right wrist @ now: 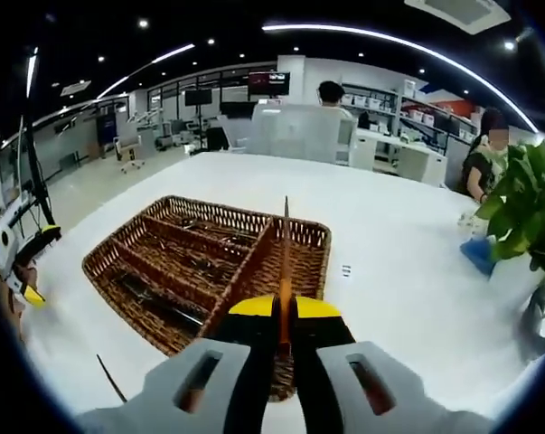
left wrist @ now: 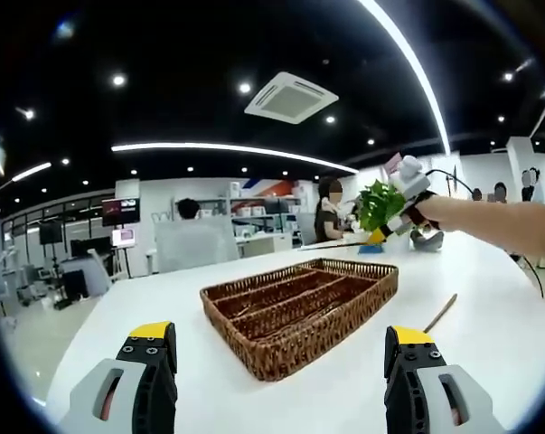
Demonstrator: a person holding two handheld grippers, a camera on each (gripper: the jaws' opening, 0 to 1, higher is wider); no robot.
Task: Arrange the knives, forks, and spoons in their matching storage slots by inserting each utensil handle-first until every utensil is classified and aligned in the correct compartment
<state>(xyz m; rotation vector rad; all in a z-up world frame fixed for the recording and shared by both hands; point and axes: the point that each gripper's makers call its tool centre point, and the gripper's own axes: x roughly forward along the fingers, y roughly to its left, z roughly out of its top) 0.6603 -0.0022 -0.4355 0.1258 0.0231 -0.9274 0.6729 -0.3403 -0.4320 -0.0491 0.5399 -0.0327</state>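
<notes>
A brown wicker tray (left wrist: 254, 354) with long compartments lies on the white table straight ahead of my left gripper (left wrist: 278, 334), which is open and holds nothing. My right gripper (right wrist: 285, 307) is shut on a slim utensil with a wooden handle (right wrist: 286, 258); the utensil points forward above the tray (right wrist: 105, 253). I cannot tell what kind of utensil it is. Dark utensils (right wrist: 155, 300) lie in the tray's compartments. In the left gripper view the right gripper (left wrist: 400, 201) hangs well above the table beyond the tray. Another wooden-handled utensil (left wrist: 441, 312) lies loose on the table beside the tray.
A green potted plant (right wrist: 523, 212) and a small blue object (right wrist: 479, 254) stand near the table's far edge. The left gripper (right wrist: 19, 258) shows at the left of the right gripper view. People sit at desks behind the table.
</notes>
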